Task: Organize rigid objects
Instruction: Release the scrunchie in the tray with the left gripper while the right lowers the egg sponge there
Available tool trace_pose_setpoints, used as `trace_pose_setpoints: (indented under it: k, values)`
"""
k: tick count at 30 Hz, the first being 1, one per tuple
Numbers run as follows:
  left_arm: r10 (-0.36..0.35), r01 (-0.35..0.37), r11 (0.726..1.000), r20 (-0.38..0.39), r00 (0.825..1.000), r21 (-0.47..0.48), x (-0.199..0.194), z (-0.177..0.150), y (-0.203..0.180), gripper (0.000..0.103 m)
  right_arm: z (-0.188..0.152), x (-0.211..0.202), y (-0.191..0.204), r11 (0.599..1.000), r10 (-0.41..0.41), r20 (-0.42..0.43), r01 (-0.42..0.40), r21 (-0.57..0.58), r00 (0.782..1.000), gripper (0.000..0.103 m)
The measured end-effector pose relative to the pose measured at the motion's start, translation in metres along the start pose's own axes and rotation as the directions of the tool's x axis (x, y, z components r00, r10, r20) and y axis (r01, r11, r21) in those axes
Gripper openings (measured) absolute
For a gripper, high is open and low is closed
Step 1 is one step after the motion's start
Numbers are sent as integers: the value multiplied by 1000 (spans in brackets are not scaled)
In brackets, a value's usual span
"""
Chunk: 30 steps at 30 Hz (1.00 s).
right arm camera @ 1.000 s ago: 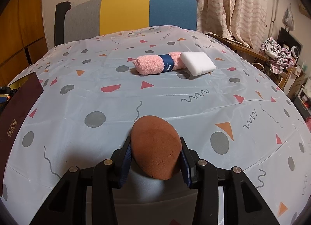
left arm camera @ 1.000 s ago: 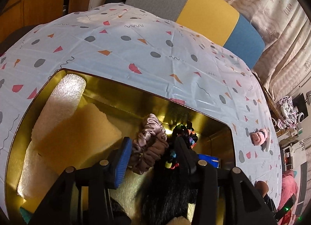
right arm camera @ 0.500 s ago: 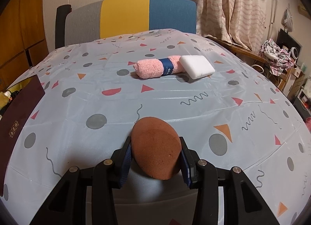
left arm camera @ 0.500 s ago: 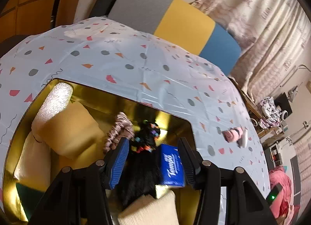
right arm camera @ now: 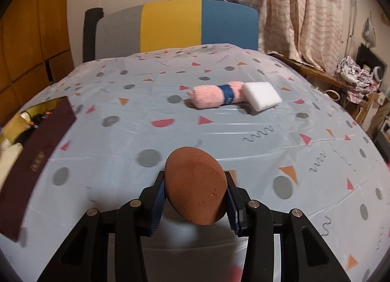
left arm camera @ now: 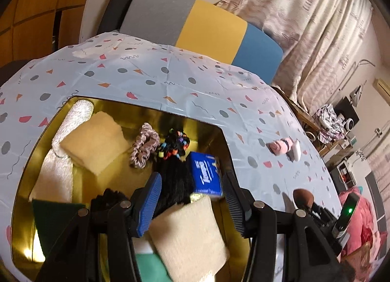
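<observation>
Brown egg-shaped sponge (right arm camera: 196, 188) – one, long axis running away from the right tongs (right arm camera: 195, 199), pinched by both pads; left tongs (left arm camera: 192, 205) spread, empty, above one gold box (left arm camera: 214, 140).

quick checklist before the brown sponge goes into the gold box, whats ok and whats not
1. Right gripper shut on brown sponge: ok.
2. Left gripper holds nothing: ok, jaws apart over the box.
3. Gold box has free space: cannot tell, it looks crowded.
4. Blue tissue pack lying inside: ok.
5. Table cleared: not ok, pink towel roll and white sponge remain outside.
</observation>
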<state>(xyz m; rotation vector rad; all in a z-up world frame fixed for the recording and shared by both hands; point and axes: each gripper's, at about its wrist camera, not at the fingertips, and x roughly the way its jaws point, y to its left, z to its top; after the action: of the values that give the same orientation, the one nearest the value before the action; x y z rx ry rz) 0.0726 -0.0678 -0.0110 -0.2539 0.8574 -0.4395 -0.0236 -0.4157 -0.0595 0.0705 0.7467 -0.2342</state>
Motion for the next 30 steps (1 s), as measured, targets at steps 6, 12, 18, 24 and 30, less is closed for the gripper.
trace_pose_setpoints:
  k: [6,12,18,24,30]
  values:
    - [9,-9,1000,16,1000,25,-17,-17,6,53,11,-19,35,995,99,13,-99,-26,995,44]
    - [35,-36,999,55,998,6,-39,-28,23,53,21,-35,84,971,237,6,-237,-44,971,44]
    - [63,-63,998,78,995,-8,-55,-38,38,53,26,-43,137,927,366,-34,-367,-74,930,44]
    - [88,-87,996,85,992,-14,-65,-49,50,53,36,-43,197,875,459,-89,-467,-127,884,44]
    - [82,-79,996,85,993,-35,-73,-58,64,53,48,-38,254,825,495,-149,-517,-229,856,45]
